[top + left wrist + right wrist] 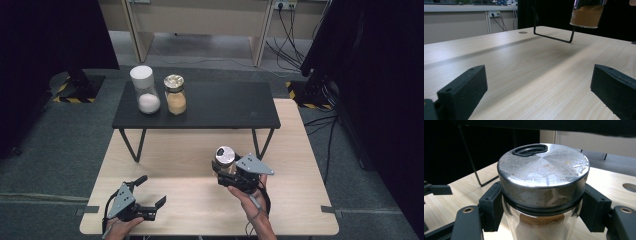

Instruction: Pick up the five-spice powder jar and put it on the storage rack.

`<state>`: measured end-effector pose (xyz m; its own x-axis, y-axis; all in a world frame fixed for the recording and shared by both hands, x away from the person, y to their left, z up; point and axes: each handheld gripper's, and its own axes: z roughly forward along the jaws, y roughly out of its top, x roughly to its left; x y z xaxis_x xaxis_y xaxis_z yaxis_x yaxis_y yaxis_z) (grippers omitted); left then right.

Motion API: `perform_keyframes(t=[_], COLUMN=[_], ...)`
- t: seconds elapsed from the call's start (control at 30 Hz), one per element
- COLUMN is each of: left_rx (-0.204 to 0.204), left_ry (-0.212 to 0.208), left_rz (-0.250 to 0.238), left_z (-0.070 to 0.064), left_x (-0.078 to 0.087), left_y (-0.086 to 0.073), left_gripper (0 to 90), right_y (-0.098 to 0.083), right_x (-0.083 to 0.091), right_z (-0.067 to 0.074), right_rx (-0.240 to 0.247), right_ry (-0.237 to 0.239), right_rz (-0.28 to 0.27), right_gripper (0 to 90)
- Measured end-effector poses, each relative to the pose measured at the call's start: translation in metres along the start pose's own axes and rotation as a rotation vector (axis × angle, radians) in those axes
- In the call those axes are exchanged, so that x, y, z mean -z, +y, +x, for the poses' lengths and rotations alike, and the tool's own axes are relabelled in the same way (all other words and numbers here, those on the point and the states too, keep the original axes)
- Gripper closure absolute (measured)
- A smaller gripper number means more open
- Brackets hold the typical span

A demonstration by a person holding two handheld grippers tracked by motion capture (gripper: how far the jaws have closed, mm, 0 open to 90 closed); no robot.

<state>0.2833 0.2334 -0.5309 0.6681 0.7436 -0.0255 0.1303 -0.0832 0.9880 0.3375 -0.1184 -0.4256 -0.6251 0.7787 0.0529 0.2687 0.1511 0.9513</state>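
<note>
My right gripper (226, 175) is shut on a glass jar (225, 158) with a silver metal lid, filled with brown powder, and holds it above the wooden table (170, 150). In the right gripper view the jar (544, 185) sits upright between both black pads, gripped just under the lid. In the left gripper view the jar's base (586, 15) hangs clear of the tabletop at the upper right. My left gripper (152, 197) stands open near the table's front left edge, nothing between its jaws.
A low black shelf (220, 107) on wire legs stands across the back of the table. On its left end stand a white-lidded jar of white powder (145, 90) and a metal-lidded jar of tan powder (175, 94). The shelf's right half is bare.
</note>
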Motion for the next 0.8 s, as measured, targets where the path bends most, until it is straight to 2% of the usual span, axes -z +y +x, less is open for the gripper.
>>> perform_keyframes(t=[0.4, 0.8], left_rx=[0.004, 0.008], left_ry=[0.000, 0.000], left_rz=[-0.002, -0.003], left_z=[0.000, 0.000], left_x=[0.000, 0.000], left_y=[0.000, 0.000], left_gripper=[0.4, 0.4], right_y=[0.015, 0.033], right_x=[0.001, 0.002], right_z=[0.012, 0.014], right_rx=[0.024, 0.027], right_ry=[0.044, 0.072], right_rz=[0.006, 0.002], right_gripper=[30.3, 30.4])
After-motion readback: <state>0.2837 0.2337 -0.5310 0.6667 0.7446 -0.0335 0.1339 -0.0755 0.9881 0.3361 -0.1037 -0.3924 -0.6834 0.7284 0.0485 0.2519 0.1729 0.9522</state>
